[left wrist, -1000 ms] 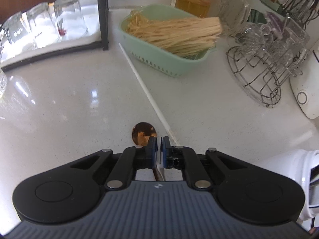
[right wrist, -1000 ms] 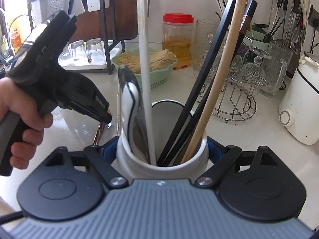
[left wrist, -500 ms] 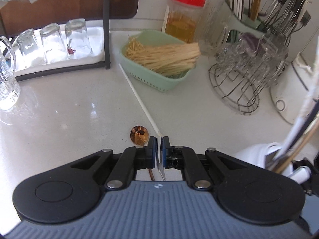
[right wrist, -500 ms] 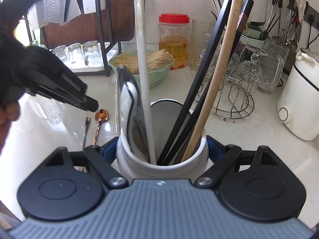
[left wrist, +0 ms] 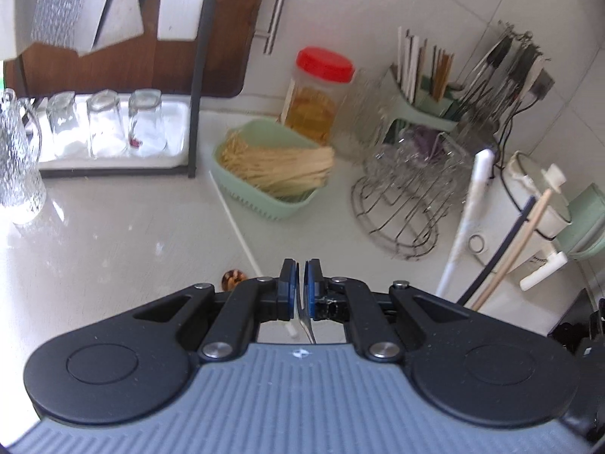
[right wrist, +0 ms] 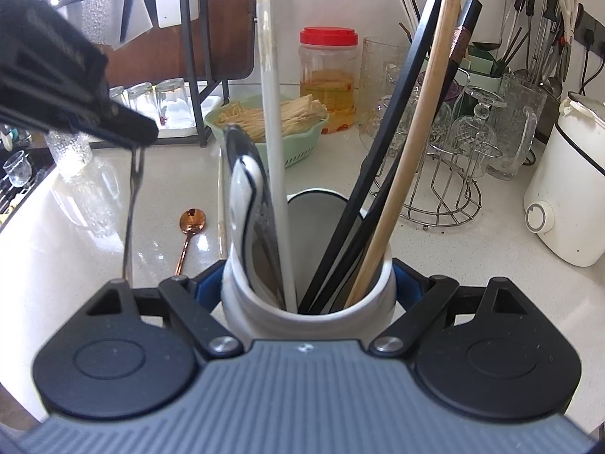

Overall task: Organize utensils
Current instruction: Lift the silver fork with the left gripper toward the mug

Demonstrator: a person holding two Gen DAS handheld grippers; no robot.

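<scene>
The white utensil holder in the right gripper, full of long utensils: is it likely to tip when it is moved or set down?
Probably top-heavy: the white utensil holder carries long handles that rise far above its rim and lean to the sides. The right gripper clamps it on both sides, so it seems steady now. Its glossy wall looks ceramic, so likely heavy, slippery and breakable.
</scene>
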